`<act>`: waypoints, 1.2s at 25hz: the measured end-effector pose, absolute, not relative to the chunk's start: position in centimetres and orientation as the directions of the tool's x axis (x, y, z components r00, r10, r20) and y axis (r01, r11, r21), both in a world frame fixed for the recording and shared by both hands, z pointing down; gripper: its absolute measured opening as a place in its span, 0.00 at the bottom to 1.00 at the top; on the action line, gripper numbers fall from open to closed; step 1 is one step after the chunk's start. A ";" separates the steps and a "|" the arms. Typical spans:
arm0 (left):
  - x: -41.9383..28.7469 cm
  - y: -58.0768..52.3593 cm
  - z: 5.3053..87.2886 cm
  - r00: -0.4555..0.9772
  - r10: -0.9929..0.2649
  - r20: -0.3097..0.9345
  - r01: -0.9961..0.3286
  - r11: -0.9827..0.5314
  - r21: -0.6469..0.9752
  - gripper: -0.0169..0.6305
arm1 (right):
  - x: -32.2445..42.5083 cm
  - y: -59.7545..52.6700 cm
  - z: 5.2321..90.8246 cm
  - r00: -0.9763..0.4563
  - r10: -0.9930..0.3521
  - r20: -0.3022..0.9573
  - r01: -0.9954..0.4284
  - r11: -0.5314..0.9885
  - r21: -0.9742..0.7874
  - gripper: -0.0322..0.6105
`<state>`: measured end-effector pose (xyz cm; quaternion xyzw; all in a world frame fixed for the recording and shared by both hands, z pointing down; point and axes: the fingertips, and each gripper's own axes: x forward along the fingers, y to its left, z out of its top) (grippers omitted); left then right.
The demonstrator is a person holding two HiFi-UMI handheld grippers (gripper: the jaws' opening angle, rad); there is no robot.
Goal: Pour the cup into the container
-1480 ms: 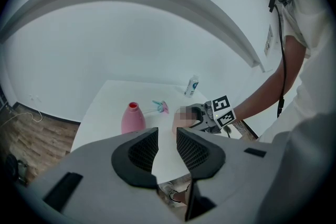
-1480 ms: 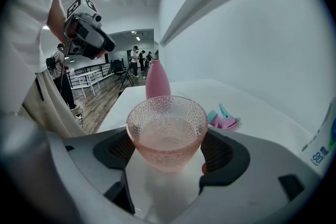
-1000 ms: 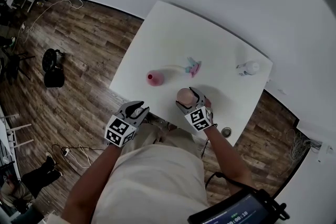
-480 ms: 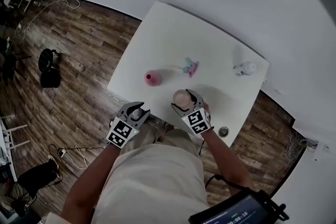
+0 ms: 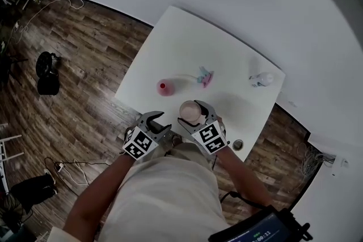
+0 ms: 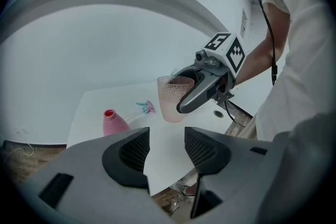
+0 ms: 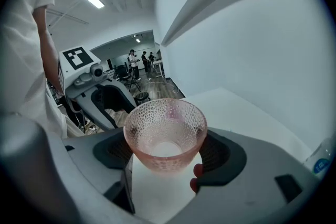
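My right gripper point(image 5: 193, 114) is shut on a pink dimpled cup point(image 5: 189, 112), held upright in the air over the table's near edge. In the right gripper view the cup point(image 7: 165, 134) sits between both pads; I cannot make out its contents. The pink container point(image 5: 165, 87) with a red mouth stands on the white table point(image 5: 187, 42), left of the cup. My left gripper point(image 5: 154, 121) hovers at the near edge, its jaws having just been opening, with nothing between them. From the left gripper view I see the container point(image 6: 113, 123), the cup point(image 6: 175, 97) and the right gripper point(image 6: 197, 94) ahead.
A small pink and teal object point(image 5: 205, 76) lies mid-table beyond the cup. A clear bottle point(image 5: 262, 80) lies near the far right corner. A round hole point(image 5: 237, 145) sits in the table's near right corner. Wood floor surrounds the table; a white wall stands behind it.
The right gripper has lifted the cup up off the table and drawn it nearer the person. The left gripper's jaws have spread apart and it has shifted right toward the table edge.
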<state>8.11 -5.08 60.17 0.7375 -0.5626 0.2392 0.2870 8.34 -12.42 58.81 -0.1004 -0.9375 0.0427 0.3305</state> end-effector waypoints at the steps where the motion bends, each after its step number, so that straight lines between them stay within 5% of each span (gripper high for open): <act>1: 8.2 -5.3 60.4 0.260 -0.691 0.674 -0.965 -0.211 0.155 0.34 | 8.1 -12.2 58.5 -0.756 0.222 0.615 0.163 0.975 -0.152 0.62; 30: 5.0 -6.5 60.9 0.389 -0.680 0.621 -0.909 -0.393 0.140 0.41 | 0.8 -8.4 56.3 -0.532 0.303 0.791 0.220 0.951 -0.217 0.62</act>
